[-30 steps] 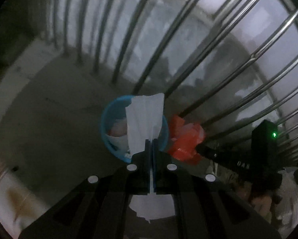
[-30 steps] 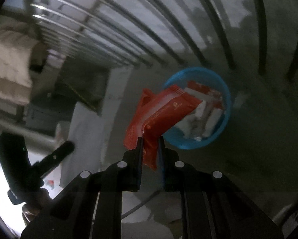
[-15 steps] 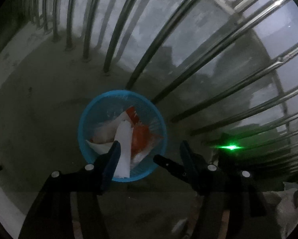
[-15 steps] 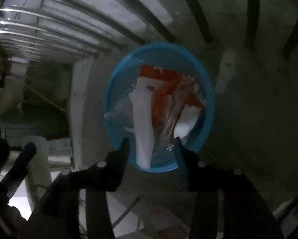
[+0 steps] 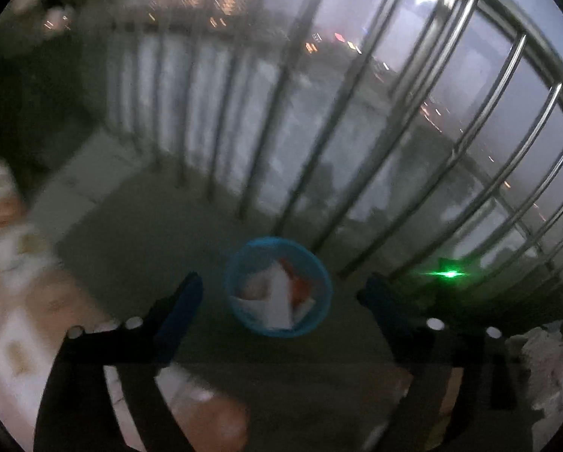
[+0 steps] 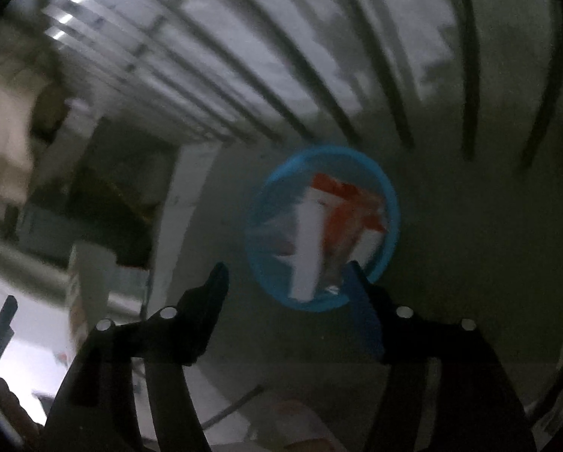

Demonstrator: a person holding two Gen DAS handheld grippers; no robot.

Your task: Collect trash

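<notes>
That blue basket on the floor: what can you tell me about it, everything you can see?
The blue basket is a small round bin, plastic by the look of it; both views are too blurred to show its wall's texture. It stands upright on the grey floor close to the metal railing. Inside lie white paper and red wrappers, jumbled together. Nothing else touches it.

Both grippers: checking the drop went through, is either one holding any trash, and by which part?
Nothing is held. Left gripper and right gripper are opening, empty; the trash lies in the blue basket.
</notes>
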